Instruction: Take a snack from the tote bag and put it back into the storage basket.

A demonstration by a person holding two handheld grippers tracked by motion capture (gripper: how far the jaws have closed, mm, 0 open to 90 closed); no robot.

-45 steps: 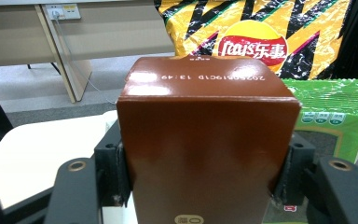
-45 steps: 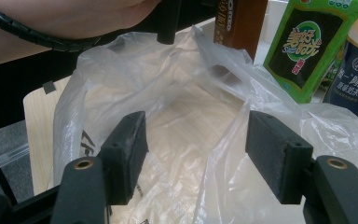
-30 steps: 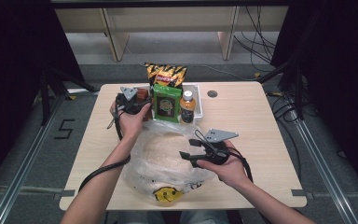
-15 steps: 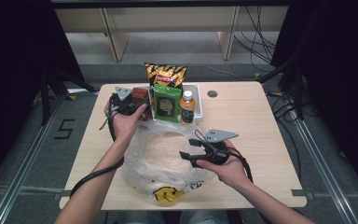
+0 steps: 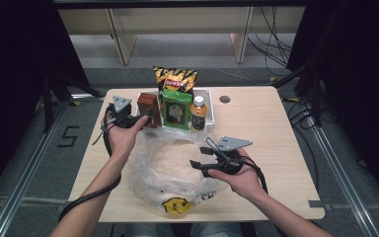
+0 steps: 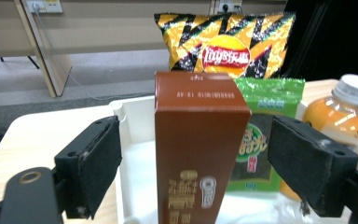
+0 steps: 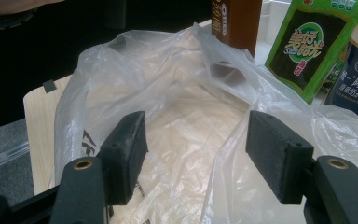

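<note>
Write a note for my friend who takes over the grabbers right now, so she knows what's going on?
Left gripper: open, jaws either side of the brown box, not touching it.
Right gripper: open at the plastic bag, edge between the jaws, not pinched.
Box, chips, green packet and bottle stand in the white tray.
Done: nothing bagged.
Left: probably grip the box and bag everything.
</note>
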